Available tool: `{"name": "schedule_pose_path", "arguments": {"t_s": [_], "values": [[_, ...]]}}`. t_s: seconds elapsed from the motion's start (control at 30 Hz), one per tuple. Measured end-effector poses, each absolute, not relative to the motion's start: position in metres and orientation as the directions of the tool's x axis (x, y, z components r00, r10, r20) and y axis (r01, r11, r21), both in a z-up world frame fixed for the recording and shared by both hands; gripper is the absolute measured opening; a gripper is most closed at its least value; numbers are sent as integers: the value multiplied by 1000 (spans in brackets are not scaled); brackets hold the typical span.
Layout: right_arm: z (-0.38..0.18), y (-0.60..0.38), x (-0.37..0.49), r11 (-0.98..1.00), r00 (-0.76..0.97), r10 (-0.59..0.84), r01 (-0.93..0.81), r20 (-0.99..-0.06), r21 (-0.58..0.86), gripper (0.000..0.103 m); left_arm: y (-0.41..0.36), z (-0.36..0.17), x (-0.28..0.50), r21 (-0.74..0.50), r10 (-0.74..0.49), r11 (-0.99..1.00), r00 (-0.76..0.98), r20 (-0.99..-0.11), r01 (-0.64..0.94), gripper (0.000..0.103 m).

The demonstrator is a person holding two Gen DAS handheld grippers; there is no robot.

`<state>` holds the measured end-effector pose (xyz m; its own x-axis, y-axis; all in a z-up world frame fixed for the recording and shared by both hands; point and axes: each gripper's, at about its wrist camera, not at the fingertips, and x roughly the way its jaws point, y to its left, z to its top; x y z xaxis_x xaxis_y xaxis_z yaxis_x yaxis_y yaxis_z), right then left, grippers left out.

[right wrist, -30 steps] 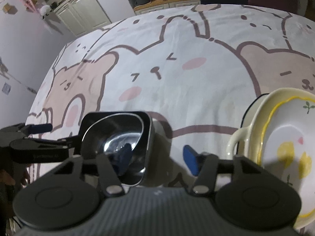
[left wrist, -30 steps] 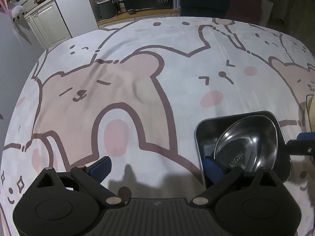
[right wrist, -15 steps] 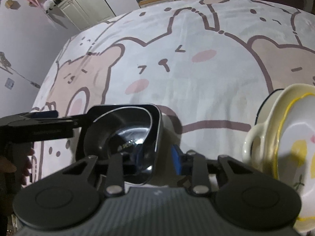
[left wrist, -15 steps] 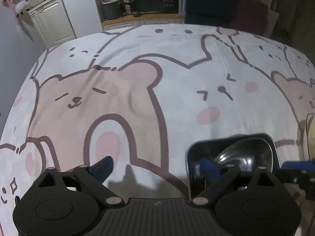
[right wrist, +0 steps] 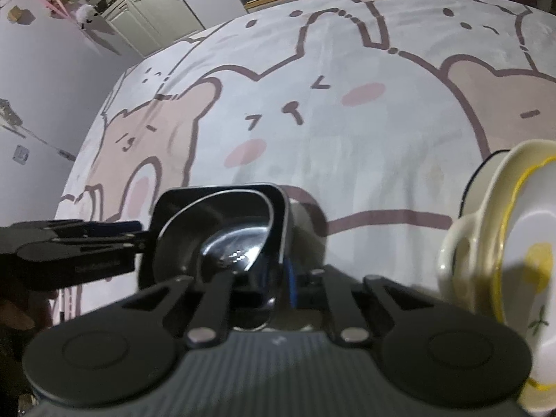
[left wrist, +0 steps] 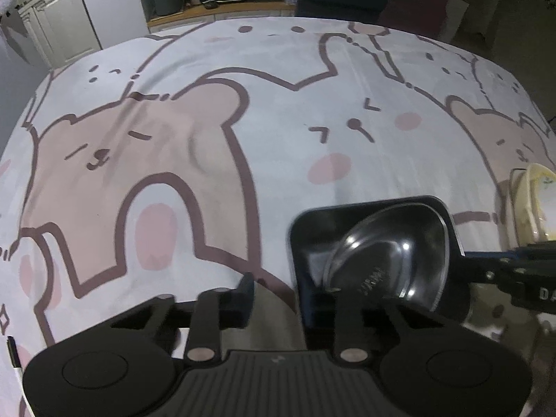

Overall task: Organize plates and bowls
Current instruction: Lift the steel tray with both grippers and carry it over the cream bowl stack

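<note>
A black square tray [left wrist: 365, 205] [right wrist: 215, 191] lies on the cartoon-bear cloth with a steel bowl [left wrist: 389, 243] [right wrist: 239, 243] tilted inside it. My left gripper [left wrist: 278, 295] [right wrist: 139, 236] straddles the tray's left wall. Its jaws are closing, and a strip of cloth still shows between the outer finger [left wrist: 245, 295] and the wall. My right gripper [right wrist: 259, 285] [left wrist: 465, 260] is closing on the tray's right wall: its blue outer pad [right wrist: 289, 285] lies against the wall, and the other finger is inside, by the bowl.
A cream and yellow plate [right wrist: 521, 215] [left wrist: 538, 201] rests on a cream handled bowl [right wrist: 462, 253] just right of the tray. A hand [right wrist: 17, 312] holds the left gripper. White cabinets and a counter stand beyond the far edge of the cloth.
Both pairs of jaws have narrowed sharply. The left went from wide open to close around the tray's left wall. The right came together on its right wall.
</note>
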<state>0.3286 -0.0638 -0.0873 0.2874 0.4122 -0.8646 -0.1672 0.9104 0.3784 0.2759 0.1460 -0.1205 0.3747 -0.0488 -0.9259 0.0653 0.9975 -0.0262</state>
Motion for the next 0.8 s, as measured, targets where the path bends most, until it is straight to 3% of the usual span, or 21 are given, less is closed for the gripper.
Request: {"name": "schedule_pose_path", "arguments": {"t_s": [0.1, 0.27, 0.8], "values": [[-87, -64, 328, 912, 287, 409, -162, -866, 377, 10, 142, -121, 273, -36, -63, 996, 362, -930, 80, 14], [-88, -64, 327, 912, 273, 410, -152, -870, 382, 9, 137, -121, 269, -36, -65, 995, 358, -932, 88, 8], [-86, -64, 325, 920, 296, 391, -145, -871, 364, 6, 142, -122, 261, -85, -81, 996, 404, -911, 7, 4]]}}
